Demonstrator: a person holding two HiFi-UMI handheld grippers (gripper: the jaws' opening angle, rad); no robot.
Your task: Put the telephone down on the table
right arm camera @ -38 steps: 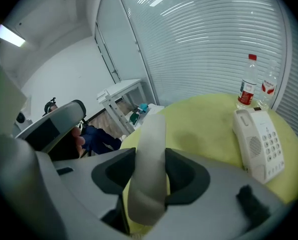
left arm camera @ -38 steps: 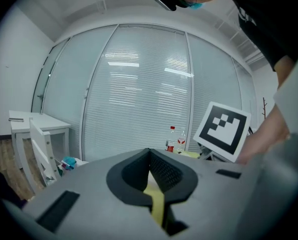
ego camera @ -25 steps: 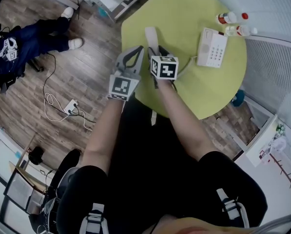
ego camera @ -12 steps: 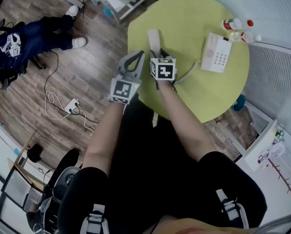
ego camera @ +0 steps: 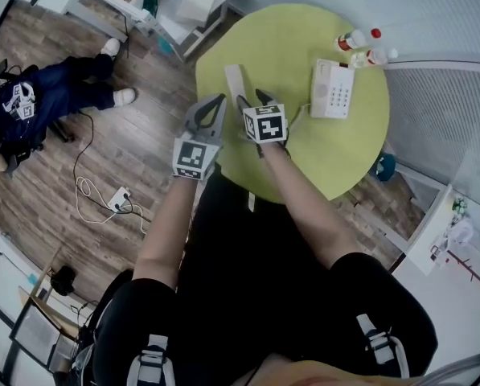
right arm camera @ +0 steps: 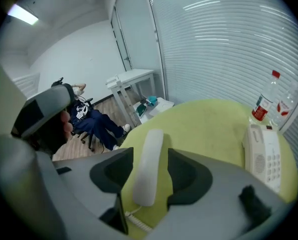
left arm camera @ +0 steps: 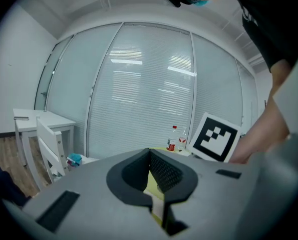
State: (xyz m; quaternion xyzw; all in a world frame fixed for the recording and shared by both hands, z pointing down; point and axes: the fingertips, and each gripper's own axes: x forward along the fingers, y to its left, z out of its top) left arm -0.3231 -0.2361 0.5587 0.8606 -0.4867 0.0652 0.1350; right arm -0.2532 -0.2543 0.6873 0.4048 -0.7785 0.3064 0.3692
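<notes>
The white telephone handset (ego camera: 235,81) lies flat on the round yellow-green table (ego camera: 292,43), near its left edge. In the right gripper view the handset (right arm camera: 148,166) sits between my right gripper's (right arm camera: 148,156) jaws. Those jaws are opening, and green table shows on both sides of the handset. A coiled cord (ego camera: 297,119) runs from it to the white phone base (ego camera: 334,89) with its keypad. My right gripper (ego camera: 250,103) is over the handset's near end. My left gripper (ego camera: 215,101) hovers beside it over the table's edge, fingertips together, holding nothing.
Two clear bottles with red caps (ego camera: 354,39) stand behind the phone base. A person in dark blue sits on a chair (ego camera: 30,95) at the far left. A white desk and chair (ego camera: 183,6) stand beyond the table. A power strip with cables (ego camera: 115,199) lies on the wooden floor.
The right gripper's jaws have spread a little wider around the handset, which stays lying on the table. The left gripper stays beside it, fingertips still together.
</notes>
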